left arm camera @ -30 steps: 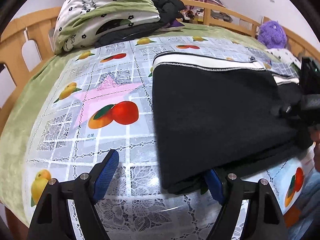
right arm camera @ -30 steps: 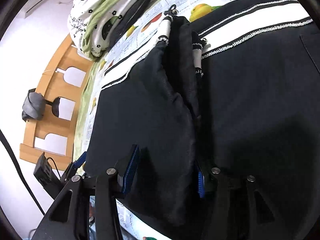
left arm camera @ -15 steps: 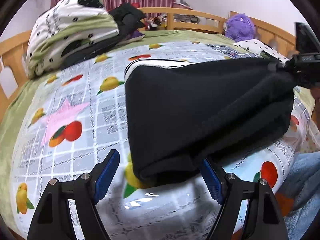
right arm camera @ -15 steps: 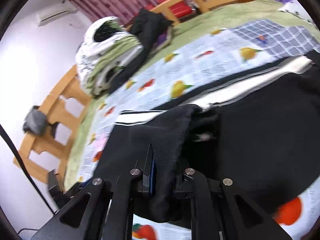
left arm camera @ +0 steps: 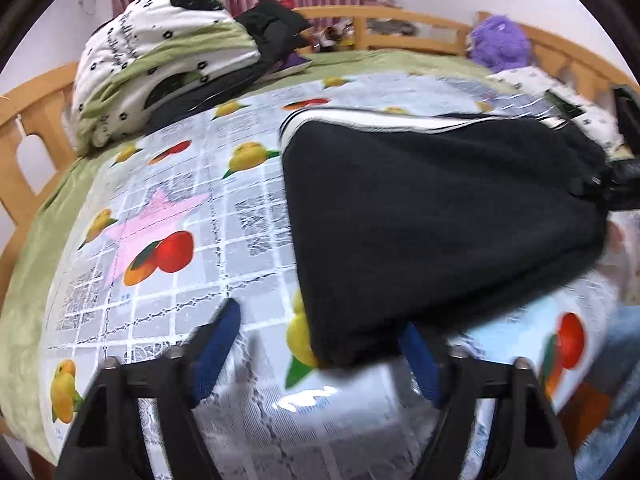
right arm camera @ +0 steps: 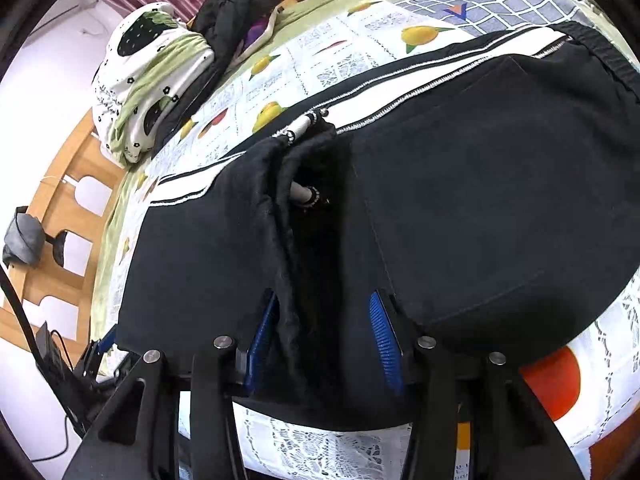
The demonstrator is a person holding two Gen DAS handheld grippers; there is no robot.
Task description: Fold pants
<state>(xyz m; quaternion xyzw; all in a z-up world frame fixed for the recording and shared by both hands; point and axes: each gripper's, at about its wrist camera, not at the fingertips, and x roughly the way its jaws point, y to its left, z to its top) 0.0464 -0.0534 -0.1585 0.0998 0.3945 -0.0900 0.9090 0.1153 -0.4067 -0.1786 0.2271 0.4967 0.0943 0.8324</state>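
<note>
The black pants (left arm camera: 440,216) with a white side stripe lie folded on the fruit-print cloth (left arm camera: 168,208). Their near corner sits between the blue pads of my left gripper (left arm camera: 320,320). Its jaws are closing, but the left pad (left arm camera: 218,340) stands clear of the fabric. In the right wrist view, my right gripper (right arm camera: 323,300) hangs over the pants (right arm camera: 480,200). Its jaws are opening, and a loose ridge of black fabric (right arm camera: 286,280) runs between the pads without being pinched. My right gripper (left arm camera: 626,176) shows at the left view's right edge.
A white and green quilt (left arm camera: 160,64) and dark clothes (left arm camera: 272,32) are piled at the far side of the bed. The wooden bed rail (left arm camera: 404,28) runs behind, with a purple plush toy (left arm camera: 500,40) at the far right. A person's blue-clad leg (left arm camera: 616,360) is at the right.
My right gripper, shut on a raised fold of the pants half a second ago, has let go and its pads stand apart. The lifted layer has settled down onto the pants.
</note>
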